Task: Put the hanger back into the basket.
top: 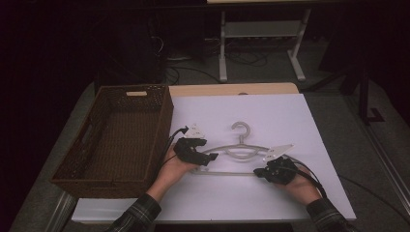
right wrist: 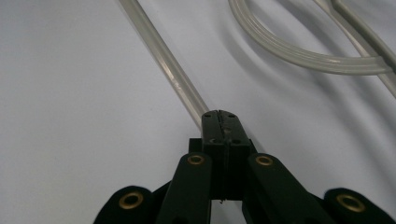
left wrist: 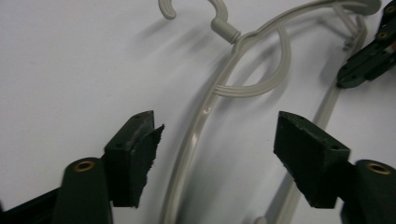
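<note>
The right gripper (right wrist: 222, 116) is clamped on the bottom bar of the pale hanger (top: 240, 153), which lies flat on the white table (top: 270, 116). The left gripper (left wrist: 215, 149) straddles the hanger's arm, jaws wide apart, beside the wicker basket (top: 159, 125).

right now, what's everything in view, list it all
hanger: 1, pale grey plastic, flat on the sheet, mid-table
basket: 1, brown wicker, left side of the table
sheet: 1, white, covering the table
table: 1, light wood edge at the far side
white frame: 1, on the floor beyond the table
left gripper: 1, black, jaws open astride a hanger arm
right gripper: 1, black, shut on the hanger's bar
sleeves: 2, plaid, bottom edge
</note>
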`<action>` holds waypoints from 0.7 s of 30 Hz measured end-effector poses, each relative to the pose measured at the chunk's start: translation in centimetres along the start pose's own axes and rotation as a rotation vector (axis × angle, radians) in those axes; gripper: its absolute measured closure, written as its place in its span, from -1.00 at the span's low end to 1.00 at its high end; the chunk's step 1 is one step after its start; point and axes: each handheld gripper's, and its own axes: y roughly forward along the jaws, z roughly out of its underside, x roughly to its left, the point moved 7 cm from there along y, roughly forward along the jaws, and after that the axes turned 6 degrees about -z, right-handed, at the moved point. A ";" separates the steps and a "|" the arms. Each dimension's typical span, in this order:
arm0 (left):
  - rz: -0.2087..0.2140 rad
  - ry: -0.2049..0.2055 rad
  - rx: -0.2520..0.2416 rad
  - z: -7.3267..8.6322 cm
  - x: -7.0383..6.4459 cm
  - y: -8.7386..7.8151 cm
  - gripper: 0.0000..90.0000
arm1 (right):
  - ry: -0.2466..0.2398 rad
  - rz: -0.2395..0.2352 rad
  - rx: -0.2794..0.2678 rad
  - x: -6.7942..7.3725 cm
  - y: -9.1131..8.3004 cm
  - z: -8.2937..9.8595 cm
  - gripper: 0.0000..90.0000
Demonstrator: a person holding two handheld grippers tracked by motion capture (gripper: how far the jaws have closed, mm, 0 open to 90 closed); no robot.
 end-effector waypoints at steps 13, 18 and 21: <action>0.007 0.135 0.142 0.4 0.9 3.7 0.22 | 0.003 -0.004 -0.002 0.0 0.0 0.0 1.00; 0.020 0.159 0.151 0.1 1.0 4.2 0.40 | 0.005 -0.005 -0.003 -0.1 0.0 0.0 1.00; 0.022 0.166 0.155 0.2 0.9 4.3 0.46 | 0.006 -0.006 -0.004 -0.1 0.0 0.0 1.00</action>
